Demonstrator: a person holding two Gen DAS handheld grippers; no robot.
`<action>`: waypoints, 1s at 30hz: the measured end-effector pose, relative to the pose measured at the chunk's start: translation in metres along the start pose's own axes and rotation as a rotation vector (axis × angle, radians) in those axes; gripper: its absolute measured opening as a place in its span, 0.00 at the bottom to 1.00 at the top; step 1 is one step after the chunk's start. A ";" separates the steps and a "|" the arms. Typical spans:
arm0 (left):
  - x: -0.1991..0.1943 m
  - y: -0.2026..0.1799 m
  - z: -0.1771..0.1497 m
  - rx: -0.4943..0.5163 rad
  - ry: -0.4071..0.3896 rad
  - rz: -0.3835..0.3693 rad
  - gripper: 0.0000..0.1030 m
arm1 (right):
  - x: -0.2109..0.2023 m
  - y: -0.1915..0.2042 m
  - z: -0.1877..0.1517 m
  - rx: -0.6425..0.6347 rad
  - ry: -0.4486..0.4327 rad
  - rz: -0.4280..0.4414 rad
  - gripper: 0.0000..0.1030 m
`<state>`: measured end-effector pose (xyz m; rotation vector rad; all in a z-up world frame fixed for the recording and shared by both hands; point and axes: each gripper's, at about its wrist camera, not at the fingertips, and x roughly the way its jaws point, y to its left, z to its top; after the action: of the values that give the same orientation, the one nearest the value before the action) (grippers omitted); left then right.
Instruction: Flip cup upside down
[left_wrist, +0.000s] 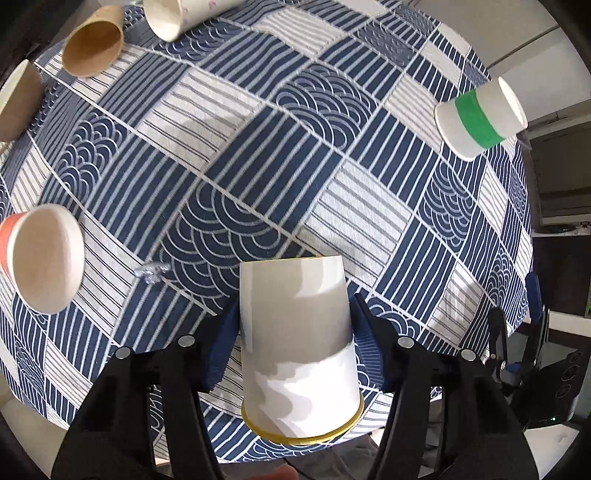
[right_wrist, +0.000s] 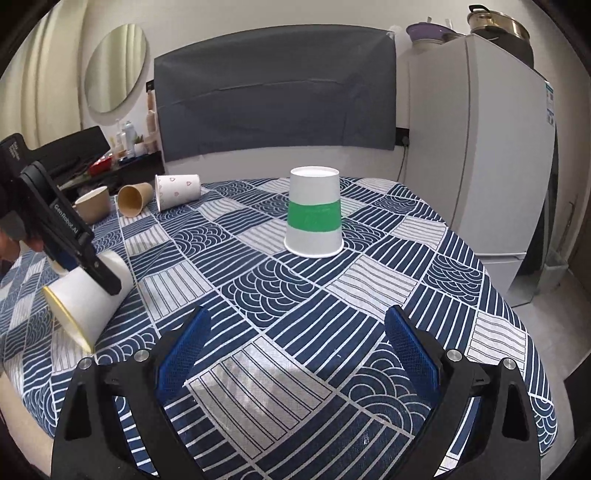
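Above the near table (right_wrist: 369, 280) edge, left gripper (left_wrist: 295, 328) clamps the white cup (left_wrist: 299, 350), tilted mid-flip; next, likely rim-down onto cloth; right gripper (right_wrist: 295, 354) spread, empty.

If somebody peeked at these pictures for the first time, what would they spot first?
Probably the white cup with a yellow rim, squeezed in the left gripper and tipped over the blue patterned tablecloth. Next, the green-banded cup standing upside down mid-table, beyond the open right gripper.
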<state>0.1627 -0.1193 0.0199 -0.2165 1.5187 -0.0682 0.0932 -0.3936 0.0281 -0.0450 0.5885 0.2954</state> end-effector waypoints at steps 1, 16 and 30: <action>-0.005 0.002 -0.001 0.001 -0.026 0.008 0.58 | 0.000 0.001 0.000 -0.005 0.000 -0.002 0.88; -0.061 0.054 0.009 -0.063 -0.439 0.171 0.58 | -0.002 0.018 0.003 -0.038 0.001 0.014 0.88; -0.052 0.078 -0.006 -0.036 -0.783 0.262 0.58 | 0.003 0.033 0.005 -0.045 0.022 0.029 0.88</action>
<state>0.1467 -0.0344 0.0560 -0.0549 0.7566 0.2311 0.0888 -0.3602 0.0322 -0.0831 0.6043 0.3369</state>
